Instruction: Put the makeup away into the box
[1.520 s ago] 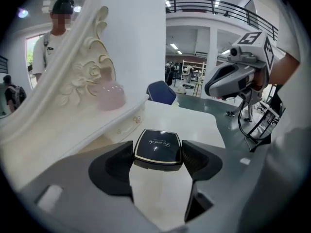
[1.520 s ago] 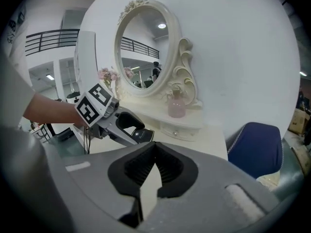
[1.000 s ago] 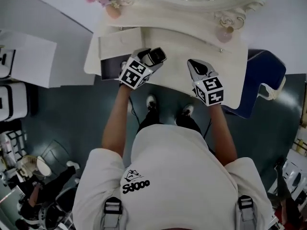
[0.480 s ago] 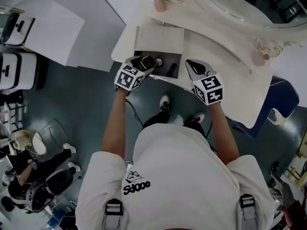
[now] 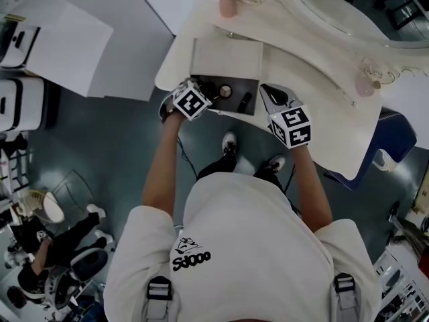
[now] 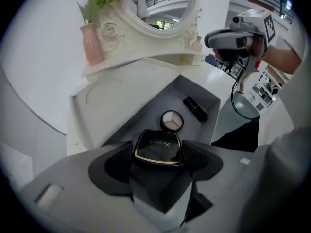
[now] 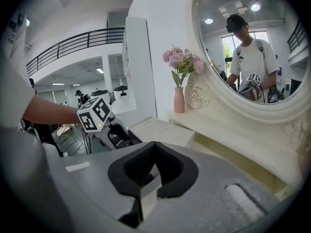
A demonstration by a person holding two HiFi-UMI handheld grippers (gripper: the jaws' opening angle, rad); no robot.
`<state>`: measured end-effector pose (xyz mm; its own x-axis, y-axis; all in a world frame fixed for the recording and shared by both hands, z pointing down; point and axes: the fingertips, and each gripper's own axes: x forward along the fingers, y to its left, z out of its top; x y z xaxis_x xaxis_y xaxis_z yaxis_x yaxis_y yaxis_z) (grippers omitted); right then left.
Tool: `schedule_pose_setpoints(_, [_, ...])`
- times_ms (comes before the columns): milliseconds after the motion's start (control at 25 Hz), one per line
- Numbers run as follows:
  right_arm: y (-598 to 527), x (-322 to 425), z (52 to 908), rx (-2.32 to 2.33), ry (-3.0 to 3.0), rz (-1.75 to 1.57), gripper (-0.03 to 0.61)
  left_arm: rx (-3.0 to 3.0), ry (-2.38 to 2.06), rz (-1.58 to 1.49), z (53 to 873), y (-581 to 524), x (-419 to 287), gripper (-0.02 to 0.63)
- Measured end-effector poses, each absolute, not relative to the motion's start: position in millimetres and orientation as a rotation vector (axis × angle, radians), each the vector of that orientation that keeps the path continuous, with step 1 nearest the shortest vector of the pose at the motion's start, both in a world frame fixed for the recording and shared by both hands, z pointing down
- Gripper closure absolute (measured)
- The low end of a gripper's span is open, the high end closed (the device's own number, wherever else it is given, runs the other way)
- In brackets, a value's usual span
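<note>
My left gripper (image 6: 158, 153) is shut on a black compact (image 6: 158, 147) with a gold rim, gripping its two sides. It hangs low over the open grey box (image 6: 206, 94) at the dressing table's front edge. A round eyeshadow palette (image 6: 171, 121) and a black lipstick (image 6: 195, 108) lie inside the box (image 5: 253, 84). In the head view the left gripper (image 5: 203, 90) is over the box's left end. My right gripper (image 5: 269, 91) is off to the right of the box; its jaws (image 7: 154, 144) are shut with nothing between them.
The cream dressing table (image 5: 315, 106) carries a pink vase of flowers (image 5: 228, 4), an oval mirror (image 7: 243, 47) and a small perfume bottle (image 5: 365, 86). The box's pale lid (image 5: 226, 56) lies open behind it. A blue chair (image 5: 382, 136) stands at the right.
My left gripper has carried the compact leftwards and down, from above the tabletop to just over the open box. The right gripper has followed sideways and stays beside the box.
</note>
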<state>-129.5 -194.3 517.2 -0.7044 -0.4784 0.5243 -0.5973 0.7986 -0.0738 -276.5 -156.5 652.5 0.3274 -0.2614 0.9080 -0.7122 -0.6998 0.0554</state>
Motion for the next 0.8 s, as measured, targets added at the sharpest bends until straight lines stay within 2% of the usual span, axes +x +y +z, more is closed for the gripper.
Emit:
schedule_pose_setpoints(280, [-199.0,-117.9,514.2,0.84,-2.486,0.332,0.575,2.099,-0.734,1.617,666.6,-153.3,-282.5,0.275])
schedule_pose_setpoints(680, [-201.8,-91.6,504.8,0.884,-2.489,0.323,0.575,1.974,-0.754,1.589,668.4,-144.3,-294.6,0.276])
schedule_pose_setpoints(720, [-201.5,-86.6,502.7,0.893,-2.489,0.32,0.575,1.967,-0.771,1.565,666.8,-142.6,-294.5,0.286])
schedule_pose_setpoints(800, [-202.4,-74.5,496.6,0.917,-2.49,0.307,0.575,2.003,-0.844,1.502,657.2,-149.4,-289.5,0.354])
